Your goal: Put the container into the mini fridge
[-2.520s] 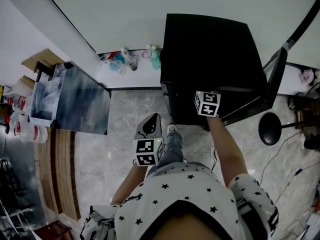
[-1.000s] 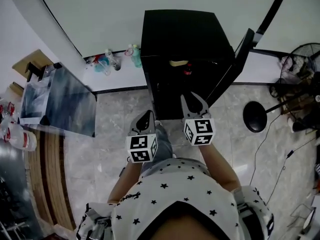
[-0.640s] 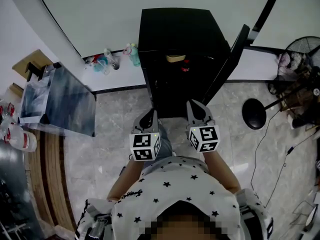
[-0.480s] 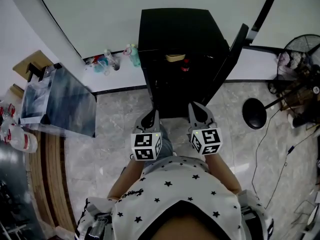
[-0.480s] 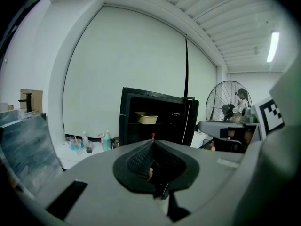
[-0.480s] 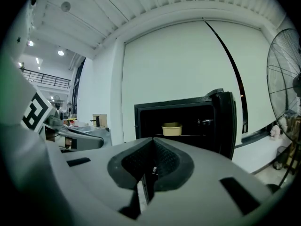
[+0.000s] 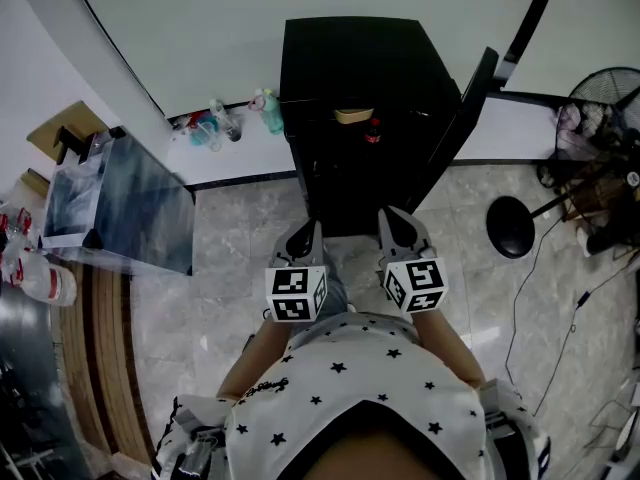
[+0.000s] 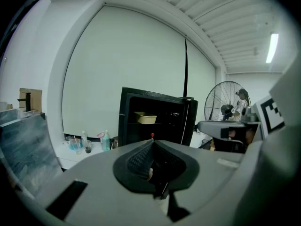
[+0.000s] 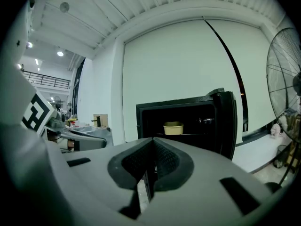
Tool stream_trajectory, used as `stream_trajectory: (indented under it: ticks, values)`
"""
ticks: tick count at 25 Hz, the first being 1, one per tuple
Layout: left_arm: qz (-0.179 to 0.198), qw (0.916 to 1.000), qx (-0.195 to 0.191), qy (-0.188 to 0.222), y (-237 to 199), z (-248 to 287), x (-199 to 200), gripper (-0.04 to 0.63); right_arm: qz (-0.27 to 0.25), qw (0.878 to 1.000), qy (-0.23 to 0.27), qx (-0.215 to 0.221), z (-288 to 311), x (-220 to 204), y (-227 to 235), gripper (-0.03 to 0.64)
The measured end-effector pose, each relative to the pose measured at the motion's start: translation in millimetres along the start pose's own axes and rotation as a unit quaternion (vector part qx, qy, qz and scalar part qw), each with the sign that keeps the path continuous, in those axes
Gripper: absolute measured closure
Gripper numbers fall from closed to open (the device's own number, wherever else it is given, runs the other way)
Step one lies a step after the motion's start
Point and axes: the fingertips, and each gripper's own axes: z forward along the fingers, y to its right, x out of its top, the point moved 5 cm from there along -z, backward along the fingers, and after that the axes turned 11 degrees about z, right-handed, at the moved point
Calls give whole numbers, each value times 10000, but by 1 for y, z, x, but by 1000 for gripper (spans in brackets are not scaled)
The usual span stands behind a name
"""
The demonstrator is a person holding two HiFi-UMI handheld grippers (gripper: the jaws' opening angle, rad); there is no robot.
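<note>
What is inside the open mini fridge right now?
Inside the mini fridge, a pale container sits on a shelf, with a small red-topped item near it. The lower interior is too dark to read.

— What's in front of the left gripper (image 8: 152,142)?
— A black mini fridge (image 8: 124,126), with its door (image 8: 190,122) swung open to the right. A tan container (image 8: 145,118) sits on its upper shelf.
— And the jaws?
— Pressed together, with nothing between them. Bottles (image 8: 105,140) stand by the wall on the left, and a fan (image 8: 229,105) on the right.
</note>
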Motion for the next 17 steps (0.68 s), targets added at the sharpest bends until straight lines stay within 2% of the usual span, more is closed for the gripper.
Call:
stream_trajectory:
  ticks: [17]
  values:
    - [-96,9999,77,-96,-19,5,-5,583,5,9999,-81,74,17,-3,-6,623]
